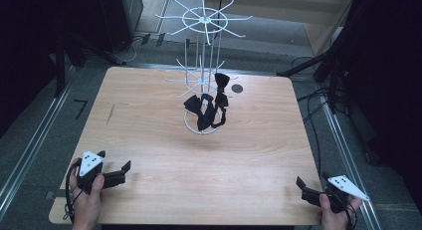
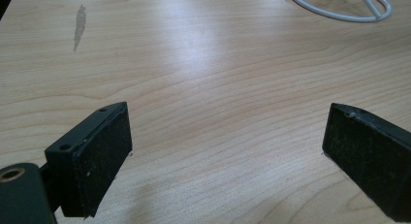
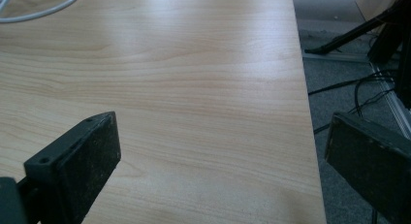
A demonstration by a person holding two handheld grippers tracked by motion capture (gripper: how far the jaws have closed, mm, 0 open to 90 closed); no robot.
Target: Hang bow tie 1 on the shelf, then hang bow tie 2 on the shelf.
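High view: wooden table w/ a white wire rack standing upright near the far-middle; its round base ring sits on the tabletop and spoked tiers rise above it. Several black bow ties hang bunched on the rack's lower part, one a bit higher at the right, the rest clustered over the base ring; can't tell exactly which hooks they're on. A small dark round spot lies on the table just right of the rack. Left gripper is at the near-left corner, held in the person's left hand, jaws spread wide and pointing toward table centre, nothing between them. Right gripper is at the near-right edge, in the right hand, also wide apart and empty. Both grippers are well apart from the rack and the bow ties. Left gripper view: the two black jaws rise at bottom-left and bottom-right w/ a wide stretch of bare wood between them, gripping nothing; the rack's base ring shows at top right, and a grey smudge marks the wood at top left. Right gripper view: jaws again far apart, empty; the right-hand jaw hangs past the table edge over grey floor w/ cables; a bit of the base ring shows at top left.
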